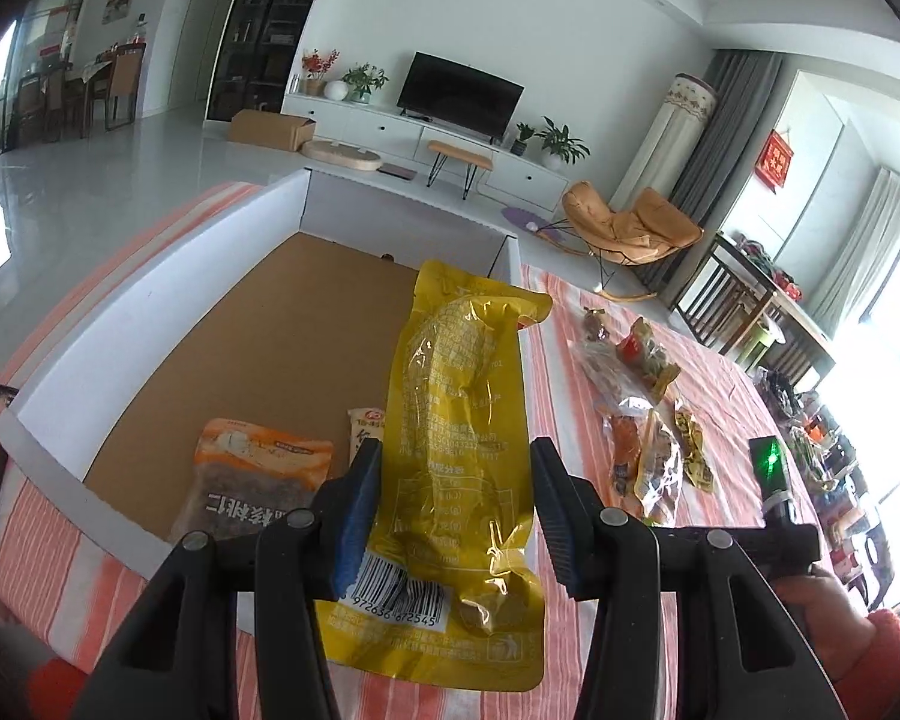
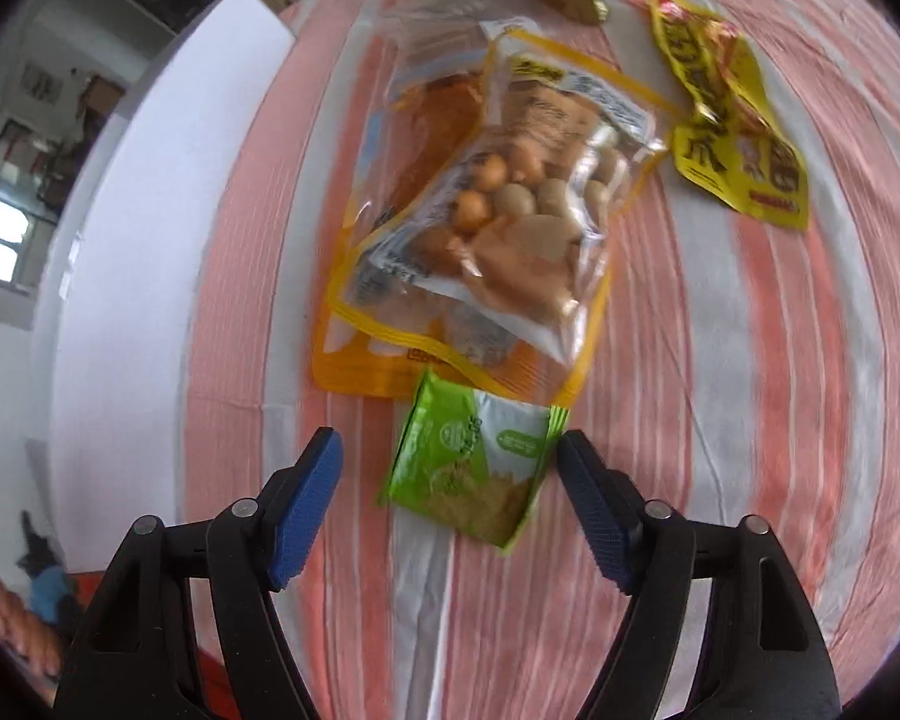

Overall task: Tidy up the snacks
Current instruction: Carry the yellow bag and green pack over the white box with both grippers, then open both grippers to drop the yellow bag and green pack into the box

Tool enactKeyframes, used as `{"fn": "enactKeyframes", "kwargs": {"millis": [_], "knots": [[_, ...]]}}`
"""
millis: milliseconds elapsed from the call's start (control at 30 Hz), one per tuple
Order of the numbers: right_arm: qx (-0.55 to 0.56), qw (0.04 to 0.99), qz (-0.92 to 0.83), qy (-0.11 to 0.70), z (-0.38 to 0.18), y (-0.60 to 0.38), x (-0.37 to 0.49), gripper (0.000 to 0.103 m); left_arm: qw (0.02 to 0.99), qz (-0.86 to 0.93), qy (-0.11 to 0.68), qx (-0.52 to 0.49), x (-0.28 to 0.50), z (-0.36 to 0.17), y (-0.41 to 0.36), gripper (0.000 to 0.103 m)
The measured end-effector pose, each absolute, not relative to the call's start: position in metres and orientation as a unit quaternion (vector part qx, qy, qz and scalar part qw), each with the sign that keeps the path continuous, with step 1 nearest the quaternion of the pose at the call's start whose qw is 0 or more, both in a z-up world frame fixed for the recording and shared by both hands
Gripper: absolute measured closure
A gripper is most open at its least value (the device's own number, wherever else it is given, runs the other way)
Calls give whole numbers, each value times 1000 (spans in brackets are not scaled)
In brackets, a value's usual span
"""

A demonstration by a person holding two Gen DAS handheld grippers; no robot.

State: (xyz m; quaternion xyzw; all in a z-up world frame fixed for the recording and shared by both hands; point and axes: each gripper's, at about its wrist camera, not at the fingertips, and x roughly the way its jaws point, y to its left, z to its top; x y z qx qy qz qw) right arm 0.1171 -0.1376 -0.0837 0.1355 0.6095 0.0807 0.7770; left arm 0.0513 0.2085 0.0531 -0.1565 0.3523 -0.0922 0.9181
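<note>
Left hand-held gripper [image 1: 455, 510] pinches long yellow plastic snack pouch [image 1: 459, 420] by its lower half; pouch long axis runs up and away, top end over near corner of white-walled cardboard box [image 1: 150, 306].

Right hand-held gripper [image 2: 450, 504] spread wide, pointing steeply down at small green-and-white snack packet [image 2: 474, 465] flat on striped tabletop [image 2: 720, 420], packet between pads, nearer the right one, not pinched.

Home living room: television [image 1: 459, 93], armchair [image 1: 627, 222]

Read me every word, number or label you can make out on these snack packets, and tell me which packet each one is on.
"972636 872545", roughly, some digits unsure: barcode on the yellow pouch in the left gripper.
Large Chinese characters, seen upside down, not surely readable: brown packet in the box.
Fine print on the yellow pouch: too small.
Green packet, clear bag of round snacks, yellow wrapper: print blurred, unreadable.
</note>
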Motion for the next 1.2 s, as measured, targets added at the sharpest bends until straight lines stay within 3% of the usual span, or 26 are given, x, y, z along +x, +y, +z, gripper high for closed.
{"fn": "enactKeyframes", "kwargs": {"millis": [100, 167, 233, 367, 467, 700, 767, 800, 833, 867, 933, 1200], "knots": [[37, 789, 70, 609, -85, -111, 116, 26, 917, -84, 356, -160, 50, 46, 211, 54], [-43, 792, 73, 605, -88, -95, 110, 42, 916, -81, 358, -161, 48, 43, 214, 54], [-58, 791, 89, 603, -85, -96, 102, 48, 914, -79, 361, -166, 48, 39, 219, 54], [1, 803, 106, 587, -60, -118, 95, 48, 915, -74, 359, -172, 50, 40, 227, 54], [75, 819, 163, 546, -8, -114, 97, 48, 916, -61, 357, -175, 58, 44, 239, 55], [77, 827, 314, 461, 88, 18, 128, 47, 913, -12, 378, -151, 89, 36, 265, 54], [72, 820, 340, 455, 88, 60, 131, 40, 909, 2, 393, -135, 98, 29, 268, 53], [70, 810, 354, 462, 83, 77, 135, 36, 906, 16, 402, -128, 101, 24, 270, 52], [71, 804, 361, 468, 79, 86, 133, 28, 905, 33, 406, -123, 104, 20, 273, 38], [76, 799, 361, 475, 72, 95, 135, 27, 905, 48, 406, -120, 104, 17, 276, 16], [88, 798, 360, 476, 62, 95, 133, 27, 910, 66, 390, -122, 99, 16, 280, 1], [7, 877, 243, 414, 27, -23, 93, 24, 924, -27, 344, -162, 67, 33, 233, 1]]}}
